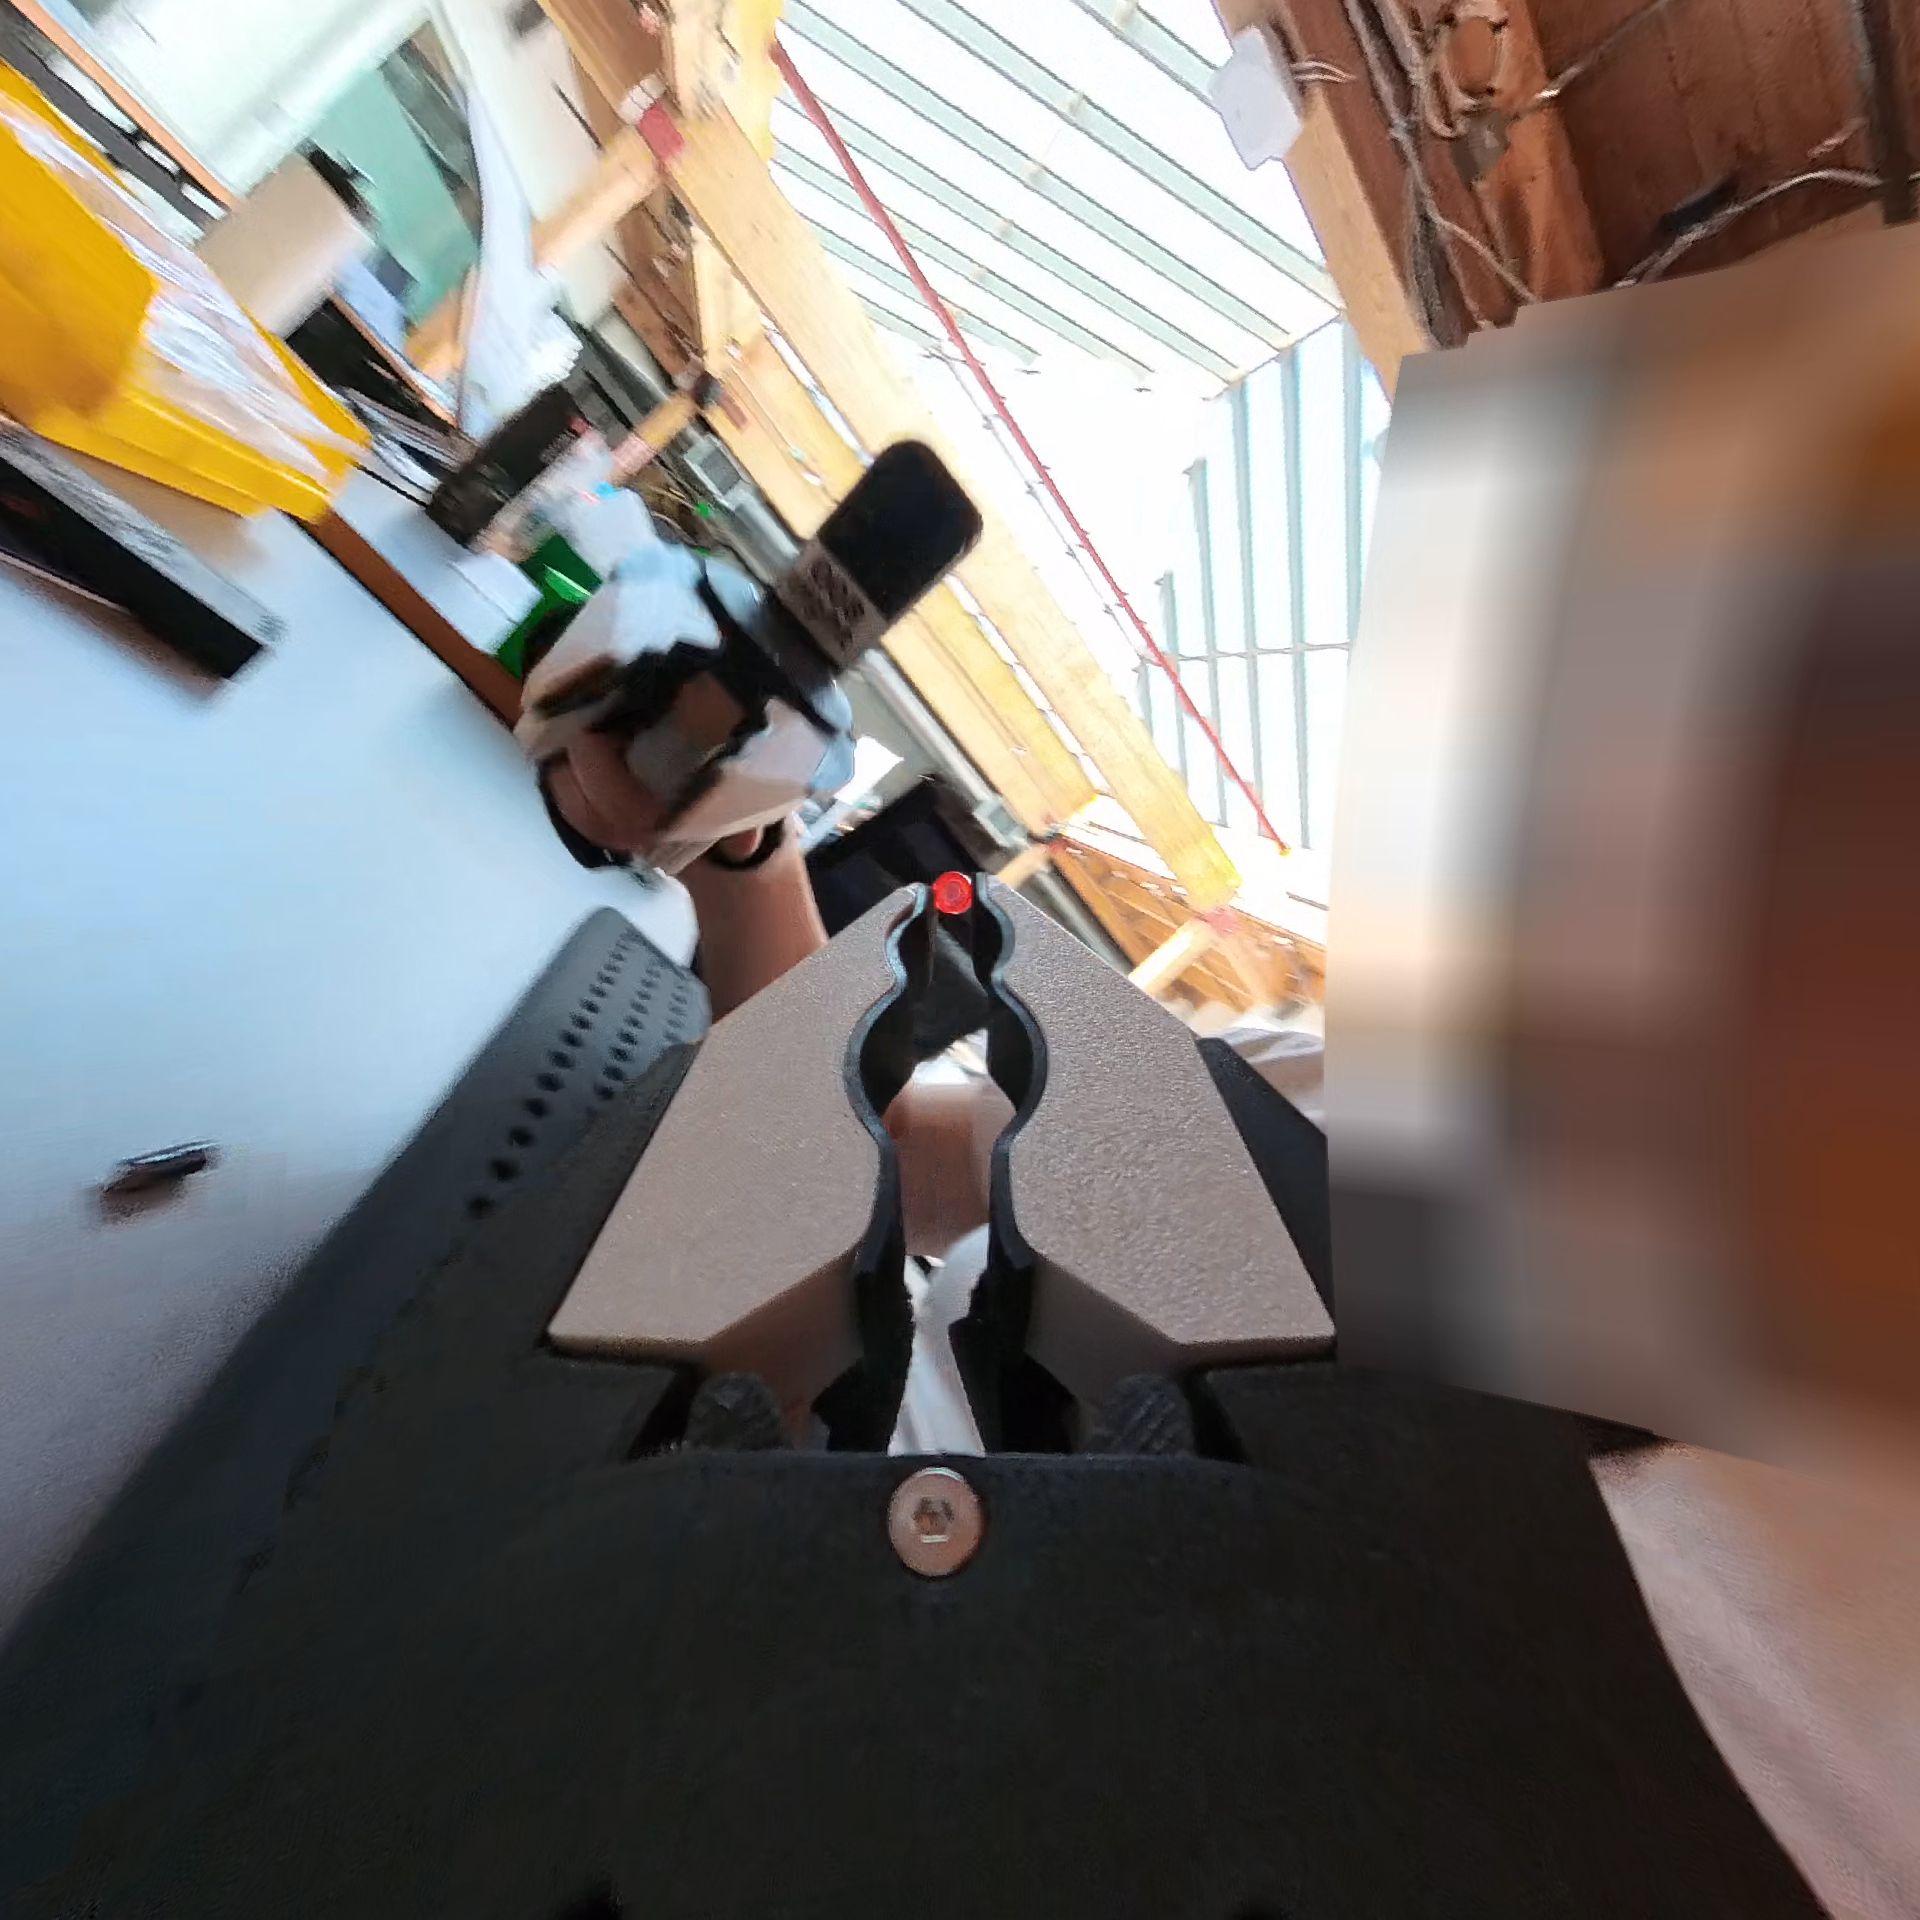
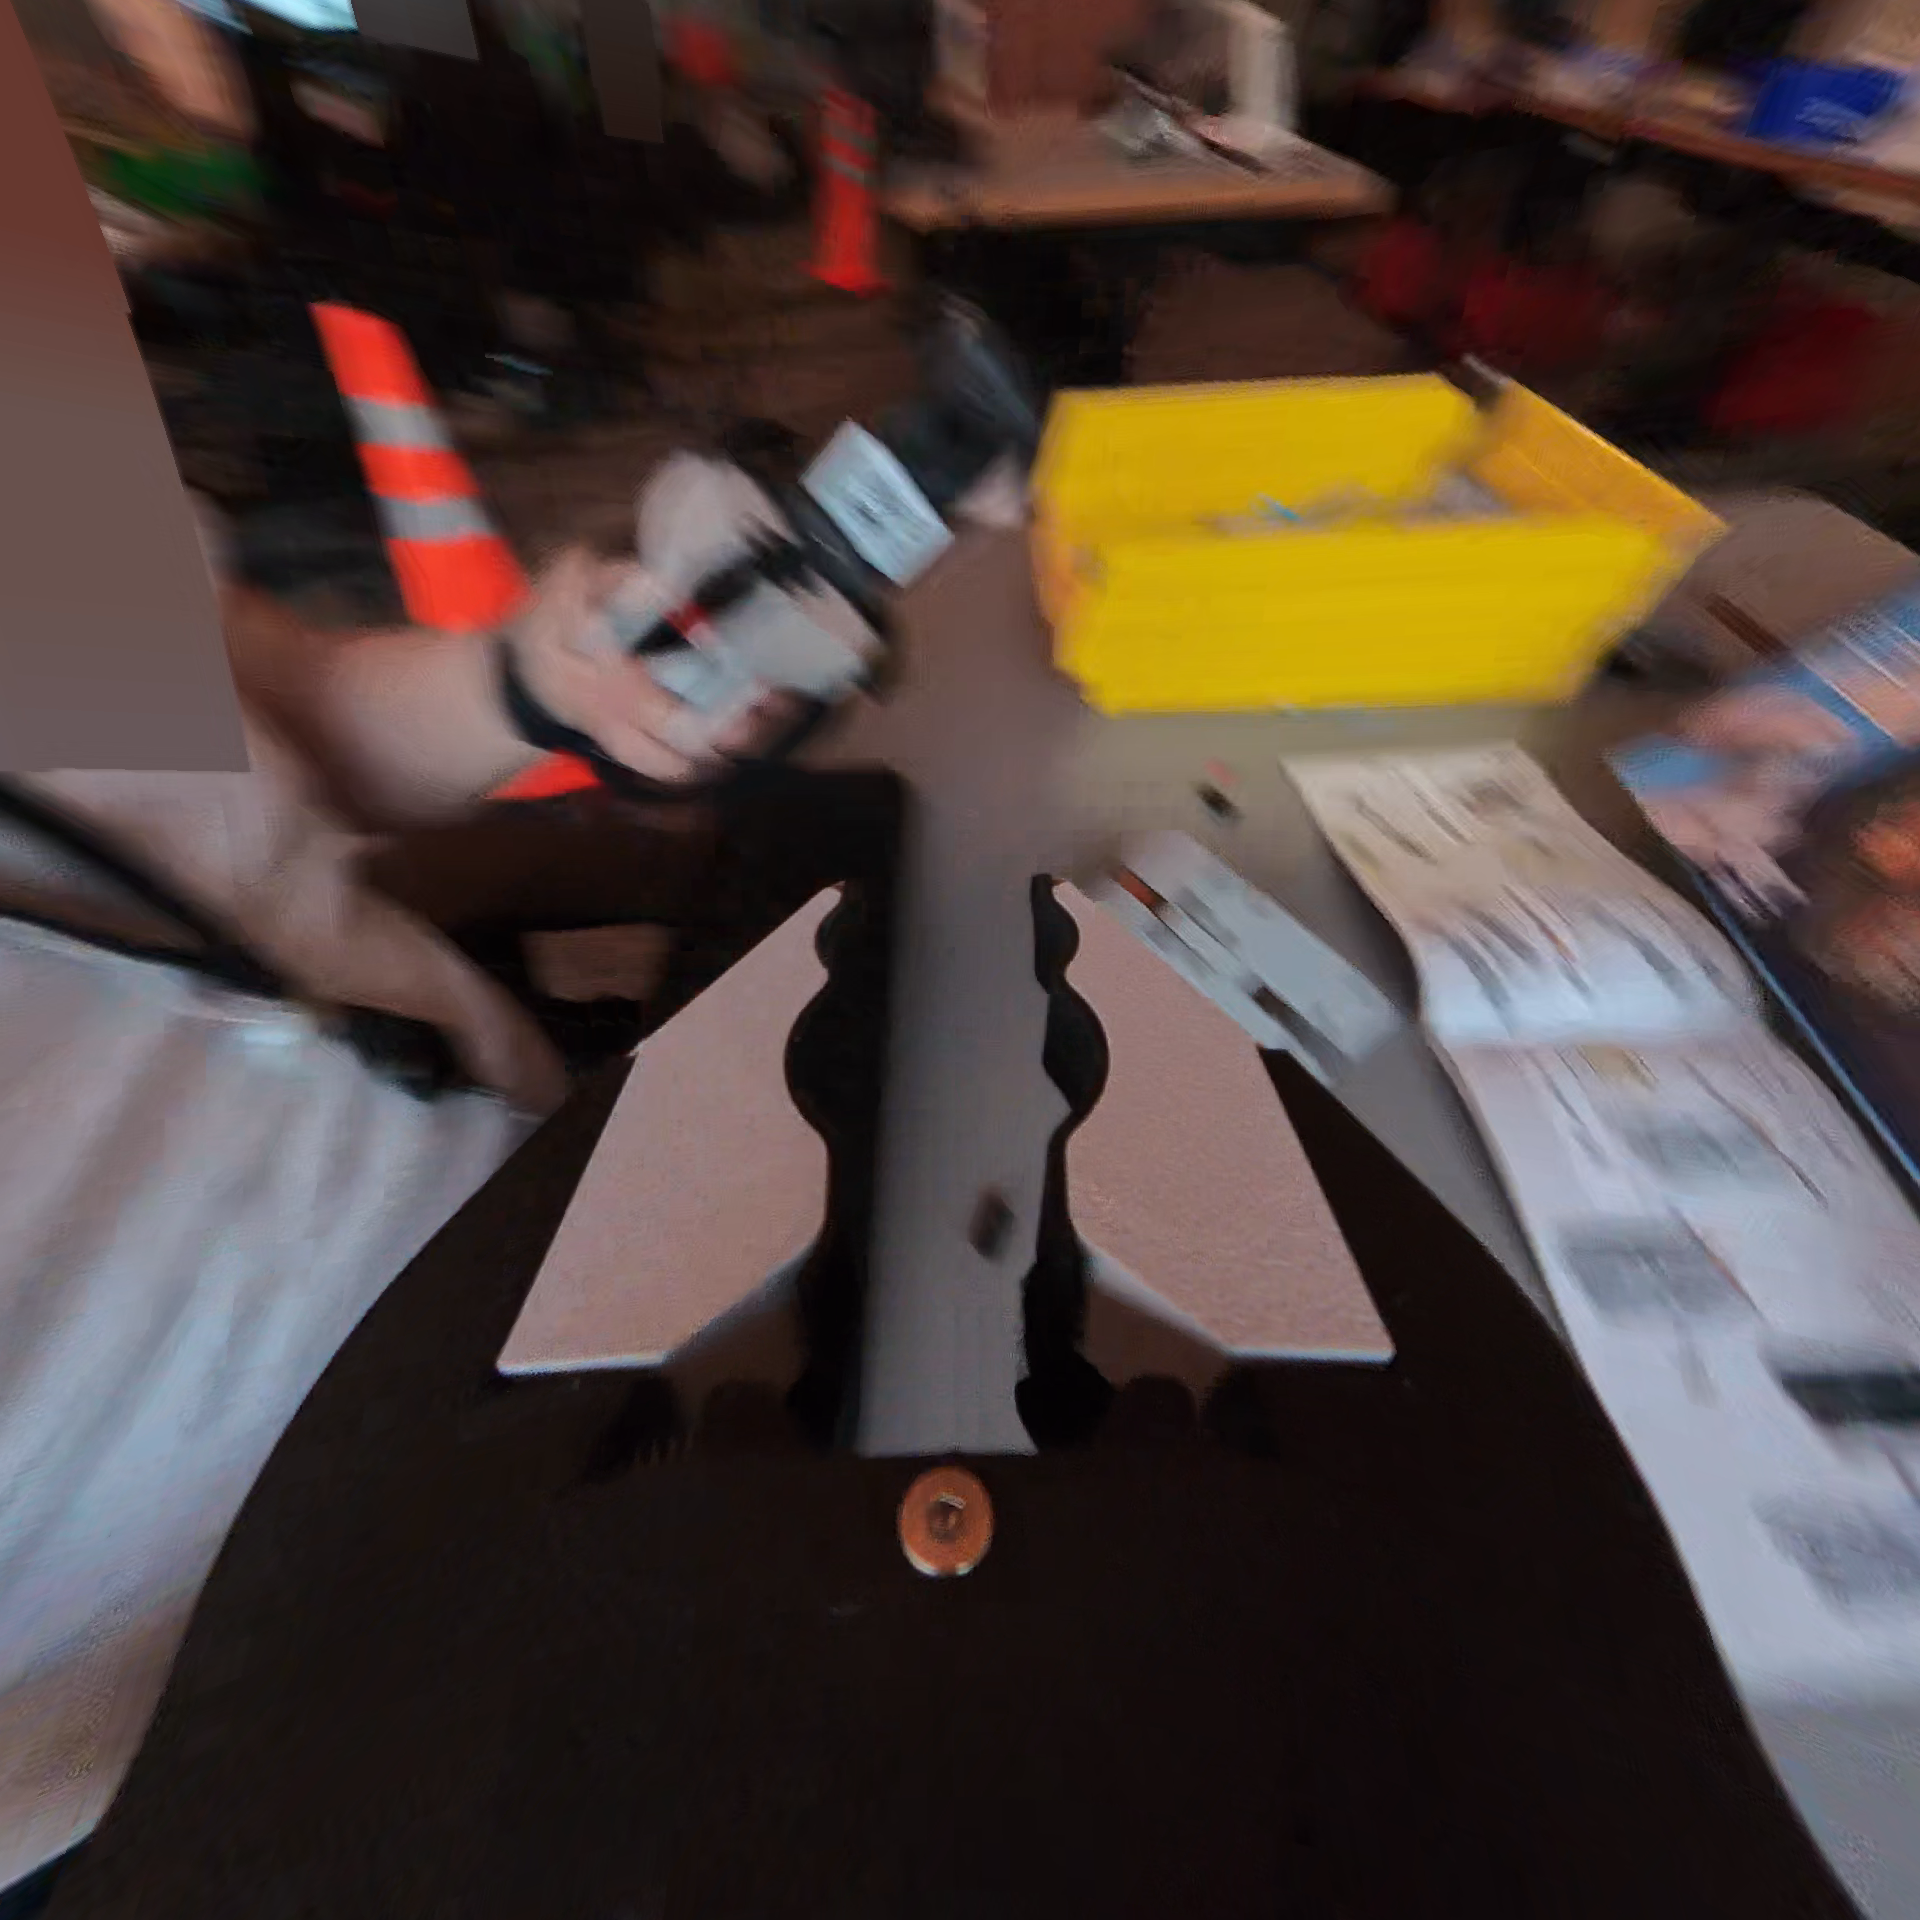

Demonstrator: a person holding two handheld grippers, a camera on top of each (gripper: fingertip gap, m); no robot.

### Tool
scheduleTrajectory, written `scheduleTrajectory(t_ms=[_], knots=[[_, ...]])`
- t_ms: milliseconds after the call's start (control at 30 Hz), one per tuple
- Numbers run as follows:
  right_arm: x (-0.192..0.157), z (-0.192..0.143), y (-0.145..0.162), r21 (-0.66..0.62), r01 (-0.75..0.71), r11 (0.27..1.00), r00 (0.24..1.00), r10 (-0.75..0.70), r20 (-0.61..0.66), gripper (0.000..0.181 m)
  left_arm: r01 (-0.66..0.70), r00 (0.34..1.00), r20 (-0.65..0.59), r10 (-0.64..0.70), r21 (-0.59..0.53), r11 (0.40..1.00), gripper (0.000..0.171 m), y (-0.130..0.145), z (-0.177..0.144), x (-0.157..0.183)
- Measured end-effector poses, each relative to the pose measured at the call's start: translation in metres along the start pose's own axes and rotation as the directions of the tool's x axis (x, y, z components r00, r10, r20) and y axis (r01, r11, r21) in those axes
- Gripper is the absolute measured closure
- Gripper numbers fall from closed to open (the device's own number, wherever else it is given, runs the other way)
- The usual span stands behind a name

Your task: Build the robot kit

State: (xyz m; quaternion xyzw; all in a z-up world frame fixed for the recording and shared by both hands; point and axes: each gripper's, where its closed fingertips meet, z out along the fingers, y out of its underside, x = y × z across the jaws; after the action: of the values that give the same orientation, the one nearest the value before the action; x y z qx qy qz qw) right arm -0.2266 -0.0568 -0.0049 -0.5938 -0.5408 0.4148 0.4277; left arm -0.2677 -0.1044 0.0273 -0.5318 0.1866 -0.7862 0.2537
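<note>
Left tongs (image 1: 948, 902) pinch a small red bead (image 1: 952, 894) at their tips, aloft off the bench (image 1: 208, 831); it could slip. Right tongs (image 2: 940, 894) are spread, empty, near the yellow bin (image 2: 1340, 613).

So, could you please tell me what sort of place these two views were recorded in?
Probably a workshop or lab, though both views are blurred. Exposed timber beams run under a glazed roof, a yellow bin of small parts sits on a table, and orange traffic cones stand on the floor.
</note>
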Motion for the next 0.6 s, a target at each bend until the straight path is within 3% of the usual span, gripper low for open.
scheduleTrajectory(t_ms=[67, 167, 467, 600], knots=[[0.024, -0.002, 0.052, -0.125, -0.028, 0.992, 0.985, 0.006, -0.174, 0.147, -0.068, 0.993, 0.095, 0.065, 0.033, 0.997, 0.168, -0.004, -0.009, -0.015], [0.022, 0.008, 0.102, -0.222, -0.088, 0.971, 0.970, 0.032, -0.242, 0.147, -0.154, 0.970, 0.202, 0.136, 0.071, 0.986, 0.168, -0.012, -0.022, -0.028], [0.016, 0.033, 0.151, -0.458, -0.086, 0.885, 0.976, -0.017, -0.217, 0.159, -0.266, 0.912, 0.339, 0.230, 0.063, 0.962, 0.168, -0.017, -0.030, -0.044], [0.017, 0.036, 0.151, -0.443, -0.091, 0.892, 0.978, -0.004, -0.210, 0.173, -0.253, 0.909, 0.358, 0.212, 0.071, 0.965, 0.168, -0.015, -0.032, -0.054]])
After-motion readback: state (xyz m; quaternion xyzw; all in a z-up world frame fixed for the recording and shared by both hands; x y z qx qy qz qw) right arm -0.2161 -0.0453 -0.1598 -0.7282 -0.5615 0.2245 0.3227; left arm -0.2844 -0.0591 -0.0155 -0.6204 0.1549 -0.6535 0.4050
